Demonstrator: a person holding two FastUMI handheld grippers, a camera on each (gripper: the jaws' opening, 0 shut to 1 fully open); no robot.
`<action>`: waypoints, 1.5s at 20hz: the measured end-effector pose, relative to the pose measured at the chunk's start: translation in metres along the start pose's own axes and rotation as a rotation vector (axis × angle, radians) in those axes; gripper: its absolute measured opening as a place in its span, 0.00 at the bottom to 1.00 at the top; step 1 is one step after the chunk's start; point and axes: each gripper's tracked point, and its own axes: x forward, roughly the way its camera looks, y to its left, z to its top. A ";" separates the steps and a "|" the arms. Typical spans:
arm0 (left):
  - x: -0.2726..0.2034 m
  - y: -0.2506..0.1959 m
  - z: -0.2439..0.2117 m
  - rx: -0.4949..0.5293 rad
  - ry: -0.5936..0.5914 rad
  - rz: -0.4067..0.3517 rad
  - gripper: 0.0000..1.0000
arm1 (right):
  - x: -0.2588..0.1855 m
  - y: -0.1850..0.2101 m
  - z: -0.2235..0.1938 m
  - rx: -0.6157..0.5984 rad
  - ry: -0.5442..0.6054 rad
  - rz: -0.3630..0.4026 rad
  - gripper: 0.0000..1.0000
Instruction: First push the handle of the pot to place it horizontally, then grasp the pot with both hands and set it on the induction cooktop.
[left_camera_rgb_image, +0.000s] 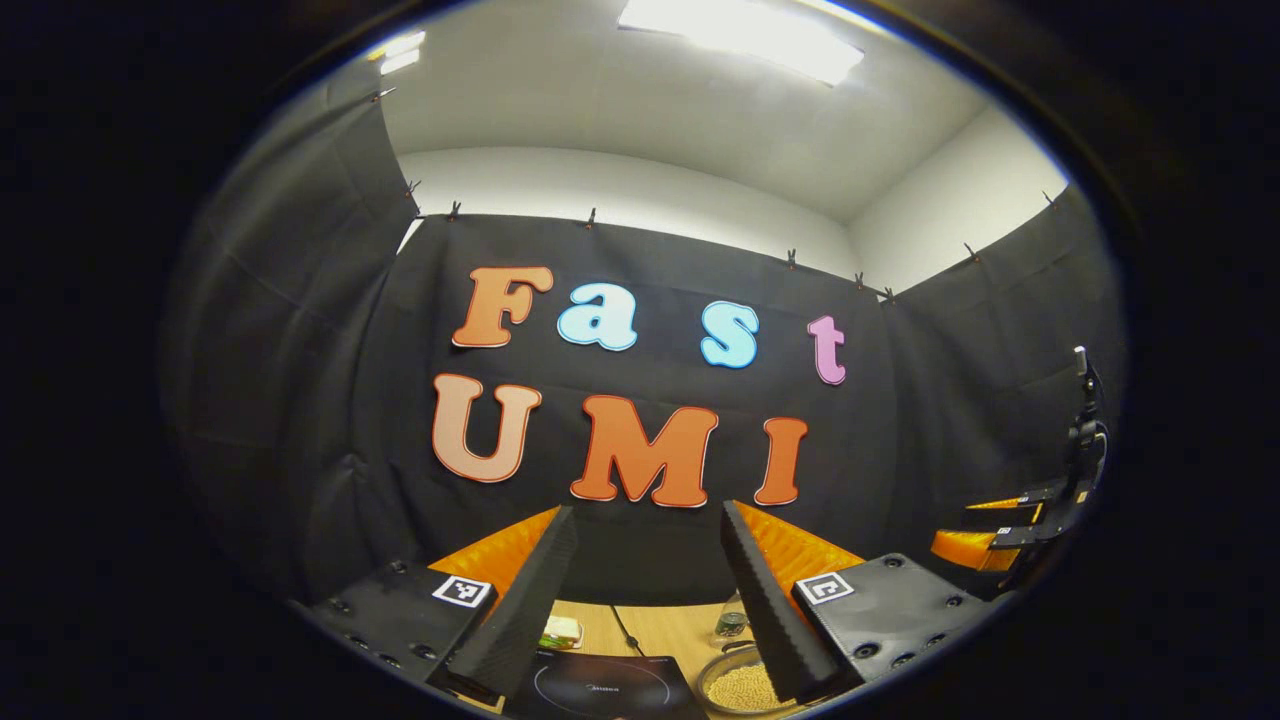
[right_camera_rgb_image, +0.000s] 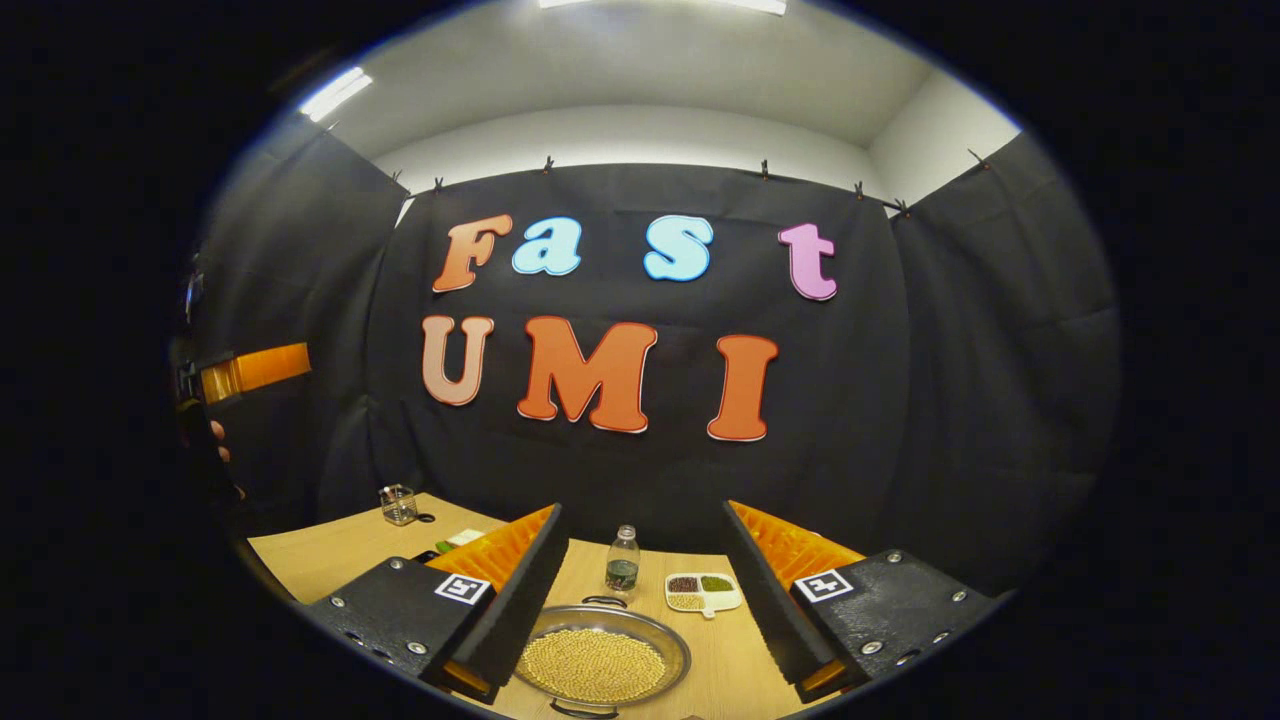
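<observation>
Counting one pot (right_camera_rgb_image: 603, 657), two open grippers.

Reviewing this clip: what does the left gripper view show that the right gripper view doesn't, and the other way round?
Left gripper view's own: the induction cooktop and its cord, next to the pot. Right gripper view's own: a divided dish of grains and a glass jar. Shared: the pot of beans, the bottle, the wooden table, and the left gripper and right gripper, both open.

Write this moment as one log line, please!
left gripper: open, above table | right gripper: open, above pot | pot: beside cooktop, untouched
</observation>
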 end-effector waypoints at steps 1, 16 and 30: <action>-0.002 0.000 0.000 0.006 -0.001 0.007 0.97 | 0.004 0.008 -0.010 0.007 0.031 0.022 0.95; -0.010 0.048 -0.022 0.048 0.013 0.102 0.95 | 0.003 0.097 -0.192 0.029 0.585 0.277 0.65; 0.000 0.062 -0.042 0.028 0.052 0.119 0.95 | -0.046 0.136 -0.305 0.139 1.051 0.410 0.13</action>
